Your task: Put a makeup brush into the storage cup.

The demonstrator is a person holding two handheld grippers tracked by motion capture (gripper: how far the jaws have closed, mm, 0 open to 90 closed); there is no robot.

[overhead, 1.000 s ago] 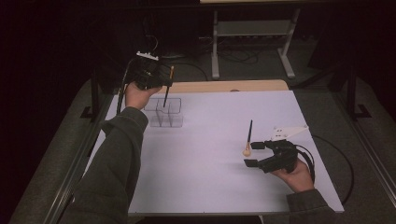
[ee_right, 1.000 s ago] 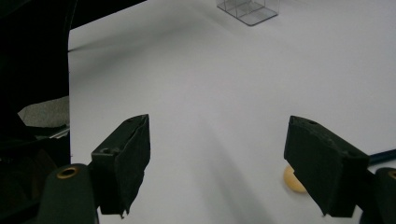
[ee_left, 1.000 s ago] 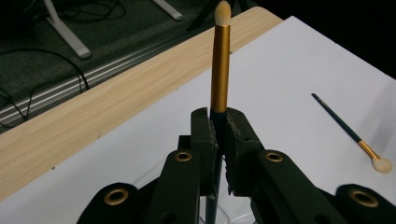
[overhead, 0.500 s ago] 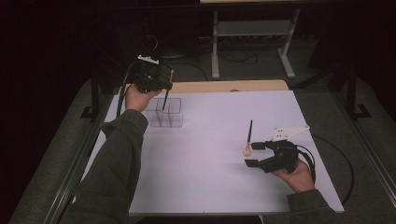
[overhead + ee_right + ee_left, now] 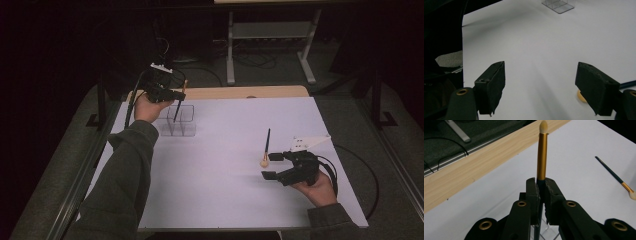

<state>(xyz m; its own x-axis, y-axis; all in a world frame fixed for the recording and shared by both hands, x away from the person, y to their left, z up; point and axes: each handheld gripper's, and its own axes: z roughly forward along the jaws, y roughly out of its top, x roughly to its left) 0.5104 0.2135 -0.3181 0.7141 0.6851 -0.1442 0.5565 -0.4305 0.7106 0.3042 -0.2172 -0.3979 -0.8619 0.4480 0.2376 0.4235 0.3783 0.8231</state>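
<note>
My left gripper (image 5: 175, 95) (image 5: 541, 188) is shut on a makeup brush (image 5: 542, 157) with a gold ferrule and a pale tip. The brush is held upright, tip up. Its dark handle (image 5: 176, 111) reaches down into a clear plastic organizer (image 5: 186, 120) at the table's back left. A second brush (image 5: 267, 145) (image 5: 614, 176) lies flat on the white sheet at the right, its tan head (image 5: 264, 162) (image 5: 581, 97) toward me. My right gripper (image 5: 271, 166) (image 5: 541, 90) is open just beside that head, with nothing between its pads.
A white sheet (image 5: 225, 200) covers the table. A wooden strip (image 5: 240, 92) (image 5: 461, 177) runs along its far edge. The clear organizer (image 5: 559, 5) shows far off in the right gripper view. A metal stand (image 5: 270, 30) and cables lie on the floor beyond.
My left gripper has come down a little with the brush, so the handle now sits lower over the organizer. The right gripper has stayed where it was.
</note>
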